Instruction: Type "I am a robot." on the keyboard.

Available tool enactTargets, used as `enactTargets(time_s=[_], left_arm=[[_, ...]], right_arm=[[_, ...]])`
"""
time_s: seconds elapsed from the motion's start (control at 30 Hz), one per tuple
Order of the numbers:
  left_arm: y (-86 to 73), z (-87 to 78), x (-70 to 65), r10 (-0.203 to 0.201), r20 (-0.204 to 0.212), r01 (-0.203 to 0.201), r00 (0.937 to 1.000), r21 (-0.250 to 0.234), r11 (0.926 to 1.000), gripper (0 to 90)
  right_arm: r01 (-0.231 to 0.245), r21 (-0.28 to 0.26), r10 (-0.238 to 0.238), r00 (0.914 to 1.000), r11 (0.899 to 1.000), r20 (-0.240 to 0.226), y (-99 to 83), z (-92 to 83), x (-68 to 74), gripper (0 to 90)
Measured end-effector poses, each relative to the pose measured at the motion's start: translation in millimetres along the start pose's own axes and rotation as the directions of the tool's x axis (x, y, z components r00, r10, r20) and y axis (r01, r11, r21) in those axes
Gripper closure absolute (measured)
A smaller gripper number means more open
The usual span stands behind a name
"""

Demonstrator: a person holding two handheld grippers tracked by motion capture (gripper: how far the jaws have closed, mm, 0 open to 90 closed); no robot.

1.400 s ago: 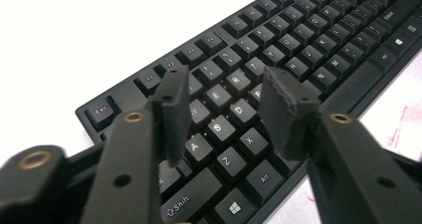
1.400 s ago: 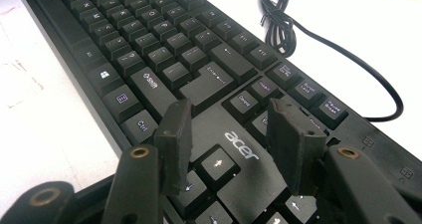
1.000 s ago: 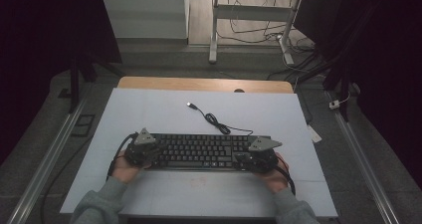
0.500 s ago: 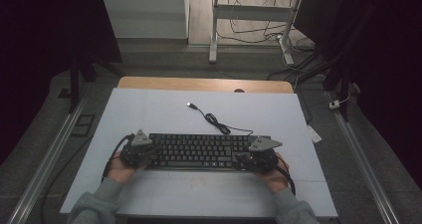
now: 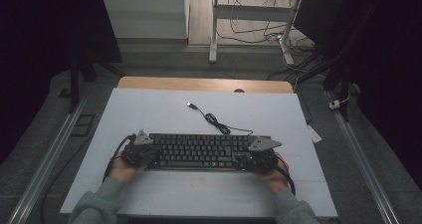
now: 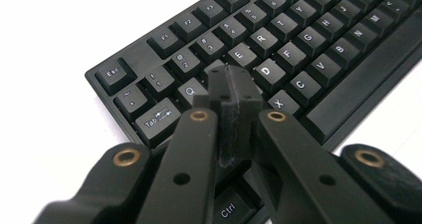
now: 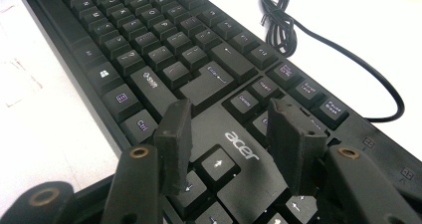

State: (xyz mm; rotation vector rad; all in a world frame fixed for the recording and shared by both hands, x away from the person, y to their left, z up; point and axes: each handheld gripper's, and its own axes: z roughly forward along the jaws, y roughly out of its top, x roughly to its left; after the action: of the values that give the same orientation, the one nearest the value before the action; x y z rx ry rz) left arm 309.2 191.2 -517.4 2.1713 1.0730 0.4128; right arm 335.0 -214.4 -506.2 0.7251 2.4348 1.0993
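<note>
So the black keyboard (image 5: 201, 151) sat flat on the white table (image 5: 164, 109), lengthwise across the near half, with its cable (image 5: 219, 124) snaking off toward the far side. The left gripper (image 6: 234, 87) was down at the keyboard's left end, jaws pressed together with nothing between them, tips right over the Q, W and A keys. The right gripper (image 7: 230, 139) hung over the right end, jaws spread apart above the arrow keys and the acer logo (image 7: 242, 145), not pinching anything. A hand (image 5: 122, 169) held each gripper from the near edge.
</note>
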Motion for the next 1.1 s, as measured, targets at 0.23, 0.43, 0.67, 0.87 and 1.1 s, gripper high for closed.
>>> enactTargets(time_s=[0.23, 0.43, 0.67, 0.87, 1.1], left_arm=[[0.1, 4.9, -0.2, -0.001, -0.009, 0.002, 1.0, 0.01, 0.9999, 88.8], [0.8, 8.2, -0.8, 0.003, -0.015, -0.003, 0.9999, 0.016, 0.9999, 88.8], [1.8, 5.4, -1.8, 0.008, -0.025, -0.008, 0.9996, -0.002, 1.0, 88.9], [5.7, -14.5, 2.6, -0.026, -0.022, 0.024, 0.9994, -0.102, 0.9946, 88.9], [4.9, -21.1, 9.0, -0.075, 0.003, 0.075, 0.9972, -0.151, 0.9857, 72.6]], right_arm=[[-0.001, -0.002, 0.001, 1.0, 1.0, -0.001, 0.0, 0.1, -0.2, 52.7], [0.0, 0.0, 0.0, 1.0, 1.0, 0.001, 0.0, 0.1, -0.1, 52.7], [0.002, -0.001, -0.002, 1.0, 1.0, 0.002, 0.2, -0.2, 0.1, 52.7], [0.0, -0.004, 0.0, 1.0, 1.0, 0.001, 0.1, -0.3, -0.7, 52.7], [-0.002, -0.004, 0.002, 1.0, 1.0, 0.001, 0.0, -0.2, -0.5, 52.6]])
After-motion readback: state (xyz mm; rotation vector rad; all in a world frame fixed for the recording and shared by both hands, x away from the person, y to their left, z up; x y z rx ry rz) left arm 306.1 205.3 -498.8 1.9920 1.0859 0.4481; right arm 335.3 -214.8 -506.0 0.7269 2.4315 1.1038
